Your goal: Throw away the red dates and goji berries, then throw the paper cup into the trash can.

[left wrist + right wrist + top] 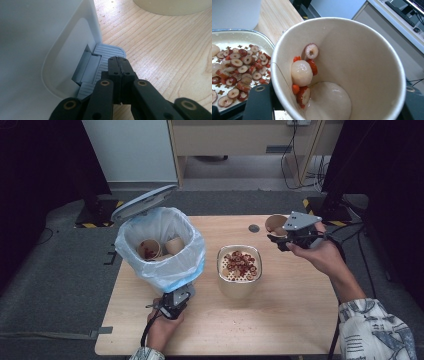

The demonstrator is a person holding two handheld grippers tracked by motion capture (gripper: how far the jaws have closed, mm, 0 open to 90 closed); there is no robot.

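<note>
- The right gripper (278, 239), at the upper right of the high view, held a paper cup (275, 224) clamped by its wall between the jaws, tipped on its side with its mouth turned toward the strainer bowl (239, 279) at centre frame; that tilt looked meant for pouring.
- In the right gripper view the cup (352, 60) kept a few leftovers (303, 72) stuck inside: date slices, red bits, pale round fruit.
- The left gripper (119, 65), jaws closed on nothing, pressed its tip onto the grey pedal (105, 53) at the foot of the white bin (37, 37), apparently to hold the lid (142, 202) up at the upper left.
- The bin (160, 247), lined with a bag, already held used cups (160, 247) and sat just left of the bowl.
- Open tabletop (280, 320) lay along the lower edge; the cup hung near the table's far edge, with a clear path leftward over the bowl.
</note>
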